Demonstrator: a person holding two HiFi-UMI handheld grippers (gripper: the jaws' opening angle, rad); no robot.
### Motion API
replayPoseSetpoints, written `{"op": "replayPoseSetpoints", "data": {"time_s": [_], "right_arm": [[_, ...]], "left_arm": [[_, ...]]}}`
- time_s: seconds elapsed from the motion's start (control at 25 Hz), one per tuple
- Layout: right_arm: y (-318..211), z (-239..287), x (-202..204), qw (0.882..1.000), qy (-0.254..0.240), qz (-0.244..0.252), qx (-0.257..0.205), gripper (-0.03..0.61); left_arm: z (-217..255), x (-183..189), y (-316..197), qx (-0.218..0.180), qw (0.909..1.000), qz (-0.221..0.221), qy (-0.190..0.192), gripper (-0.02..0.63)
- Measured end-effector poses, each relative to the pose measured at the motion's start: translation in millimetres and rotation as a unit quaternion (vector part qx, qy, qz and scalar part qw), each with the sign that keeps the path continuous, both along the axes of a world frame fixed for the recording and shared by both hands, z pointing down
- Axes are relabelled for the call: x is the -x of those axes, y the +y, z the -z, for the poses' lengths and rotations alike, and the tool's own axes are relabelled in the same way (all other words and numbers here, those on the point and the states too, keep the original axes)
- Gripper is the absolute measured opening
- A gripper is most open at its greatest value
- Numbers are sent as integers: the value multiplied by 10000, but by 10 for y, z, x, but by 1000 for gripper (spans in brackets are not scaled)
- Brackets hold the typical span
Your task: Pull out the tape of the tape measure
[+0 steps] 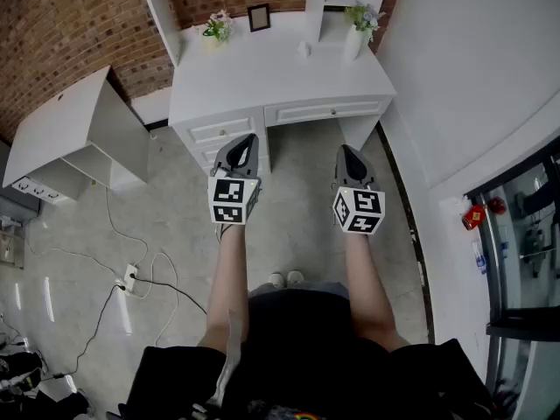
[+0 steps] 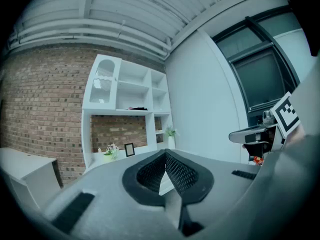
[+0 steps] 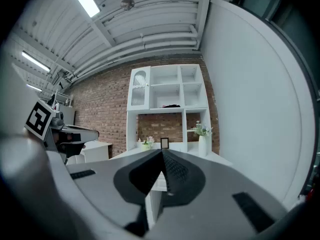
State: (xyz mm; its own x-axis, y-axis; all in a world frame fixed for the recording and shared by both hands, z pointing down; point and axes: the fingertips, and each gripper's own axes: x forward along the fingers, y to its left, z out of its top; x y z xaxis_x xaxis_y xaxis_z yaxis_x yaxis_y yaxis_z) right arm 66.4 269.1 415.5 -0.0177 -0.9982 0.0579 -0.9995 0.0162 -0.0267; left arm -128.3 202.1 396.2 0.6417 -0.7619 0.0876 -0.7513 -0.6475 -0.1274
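No tape measure can be made out in any view. In the head view my left gripper (image 1: 248, 140) and right gripper (image 1: 346, 150) are held side by side at arm's length, pointing at a white desk (image 1: 271, 81). Both are shut with nothing between the jaws. The left gripper view shows its mesh pads (image 2: 181, 173) meeting at the tip of the left gripper (image 2: 165, 153), and the right gripper (image 2: 265, 129) beside it. In the right gripper view the right gripper (image 3: 162, 152) is shut too. A small white object (image 1: 304, 50) stands on the desk; what it is I cannot tell.
On the desk stand a flower pot (image 1: 218, 30), a picture frame (image 1: 259, 17) and a vase with a plant (image 1: 359, 24). A white cabinet (image 1: 79, 129) stands at the left. Cables and a power strip (image 1: 129, 276) lie on the floor. A white wall (image 1: 472, 77) runs along the right.
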Motion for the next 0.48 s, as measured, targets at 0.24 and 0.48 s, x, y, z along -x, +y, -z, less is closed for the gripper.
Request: {"op": "replayPoseSetpoints", "data": {"time_s": [0.24, 0.48], "right_arm": [[-31, 2, 14, 10000, -16, 29, 16, -3], [-35, -30, 24, 10000, -13, 34, 47, -3]], "left_arm": [[-17, 10, -25, 43, 10000, 14, -27, 9], [-63, 12, -32, 72, 10000, -9, -48, 9]]}}
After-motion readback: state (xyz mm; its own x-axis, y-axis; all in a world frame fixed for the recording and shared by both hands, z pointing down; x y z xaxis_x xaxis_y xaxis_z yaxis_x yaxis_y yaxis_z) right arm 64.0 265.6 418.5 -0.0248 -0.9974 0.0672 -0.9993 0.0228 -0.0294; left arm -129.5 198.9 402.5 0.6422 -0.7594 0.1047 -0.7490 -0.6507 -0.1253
